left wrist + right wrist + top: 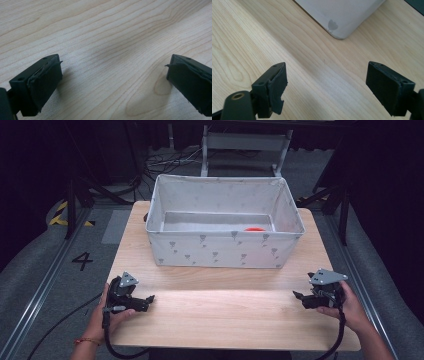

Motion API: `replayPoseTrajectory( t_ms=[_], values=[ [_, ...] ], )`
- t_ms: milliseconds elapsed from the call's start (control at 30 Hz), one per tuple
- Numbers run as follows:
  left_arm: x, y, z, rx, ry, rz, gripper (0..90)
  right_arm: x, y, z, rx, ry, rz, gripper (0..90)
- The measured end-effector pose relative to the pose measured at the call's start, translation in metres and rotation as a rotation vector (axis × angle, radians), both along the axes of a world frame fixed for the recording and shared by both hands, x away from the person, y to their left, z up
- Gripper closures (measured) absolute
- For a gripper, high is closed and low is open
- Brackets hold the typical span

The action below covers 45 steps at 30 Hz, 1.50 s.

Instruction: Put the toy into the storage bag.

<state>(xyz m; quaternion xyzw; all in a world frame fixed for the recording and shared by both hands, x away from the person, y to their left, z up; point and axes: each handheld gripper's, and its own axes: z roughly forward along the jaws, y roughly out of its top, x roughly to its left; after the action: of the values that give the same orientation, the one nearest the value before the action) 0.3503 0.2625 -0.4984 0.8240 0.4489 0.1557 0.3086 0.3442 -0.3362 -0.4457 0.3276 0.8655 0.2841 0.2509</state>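
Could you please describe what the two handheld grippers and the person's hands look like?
Both the left gripper and right gripper are black, each topped by a grey three-cornered plate and trailing a black cable. Their jaw pads look worn and ragged. The left wrist wears a thin orange-red bracelet; no sleeves show.

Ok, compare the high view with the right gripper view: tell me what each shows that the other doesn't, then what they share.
High view alone: the fabric bin's inside with a red object on its floor, both hands, the left gripper, the grey floor.

Right gripper view alone: the right gripper's black pads close up, spread wide with nothing between them.

Both: the wooden table, the bin's printed wall and the right gripper.
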Motion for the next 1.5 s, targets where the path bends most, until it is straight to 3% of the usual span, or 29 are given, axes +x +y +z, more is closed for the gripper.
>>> replayPoseTrajectory(
  t_ms=[400,500,600,767,867,967,1267,1367,1500],
  values=[
    [0.0,0.0,0.0,0.0,0.0,0.0,0.4,-0.012,-0.02,-0.032,0.068,0.012,-0.113,18.5],
    [0.0,0.0,0.0,0.0,0.0,0.0,0.4,-0.015,-0.024,-0.036,0.1,0.026,-0.129,18.7],
    [0.0,0.0,0.0,0.0,0.0,0.0,0.4,-0.022,-0.031,-0.045,0.162,0.032,-0.173,18.7],
    [0.0,0.0,0.0,-0.001,0.0,0.0,0.4,-0.027,-0.041,-0.057,0.206,0.031,-0.227,17.6],
    [0.0,0.0,0.0,0.0,0.0,0.0,0.4,-0.026,-0.046,-0.058,0.217,0.051,-0.25,14.8],
    [0.0,0.0,0.0,0.0,0.0,-0.001,0.4,-0.021,-0.05,-0.059,0.259,0.106,-0.264,13.0],
    [0.0,0.0,0.0,-0.001,0.002,0.001,0.2,-0.02,-0.048,-0.059,0.254,0.103,-0.295,11.5],
    [0.0,0.0,0.0,-0.001,0.002,0.004,0.3,-0.018,-0.047,-0.059,0.247,0.108,-0.324,6.1],
    [0.001,0.0,0.001,0.003,0.007,-0.001,0.1,-0.018,-0.047,-0.059,0.248,0.108,-0.33,5.5]
  ],
)
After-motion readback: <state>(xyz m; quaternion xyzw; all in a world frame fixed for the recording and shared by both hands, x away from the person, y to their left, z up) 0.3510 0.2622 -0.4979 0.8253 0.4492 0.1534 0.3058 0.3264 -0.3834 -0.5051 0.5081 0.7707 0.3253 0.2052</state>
